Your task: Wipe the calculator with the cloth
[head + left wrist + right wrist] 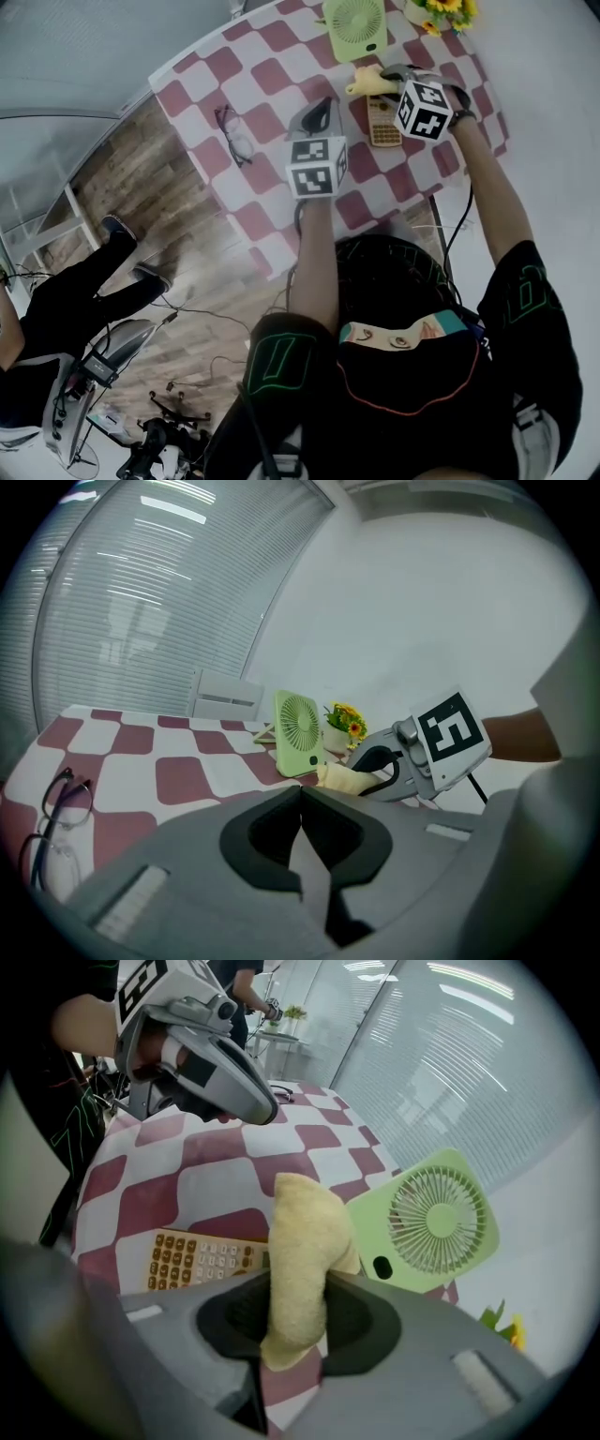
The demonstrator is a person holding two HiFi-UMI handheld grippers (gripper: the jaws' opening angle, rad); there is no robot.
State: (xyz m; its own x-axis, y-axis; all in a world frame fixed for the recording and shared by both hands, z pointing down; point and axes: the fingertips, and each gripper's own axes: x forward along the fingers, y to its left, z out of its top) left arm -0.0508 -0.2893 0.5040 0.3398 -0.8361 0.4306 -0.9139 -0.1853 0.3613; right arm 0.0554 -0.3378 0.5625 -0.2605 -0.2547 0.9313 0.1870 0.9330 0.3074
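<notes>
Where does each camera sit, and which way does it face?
Head view: on the person's head, facing steeply down at the checked table; the person's arms, left hand-held gripper and right hand-held gripper show.
Left gripper view: on the left hand-held gripper, facing across the table past its closed, empty jaws to the fan; the right forearm shows.
Right gripper view: on the right hand-held gripper, facing down over the clamped cloth to the calculator; the left hand shows.
Shared: the fan appears in all three.

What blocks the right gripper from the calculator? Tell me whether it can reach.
Probably yes. The right gripper, shut on the cloth, hangs close by the calculator with nothing between them; the left gripper is off to one side.
</notes>
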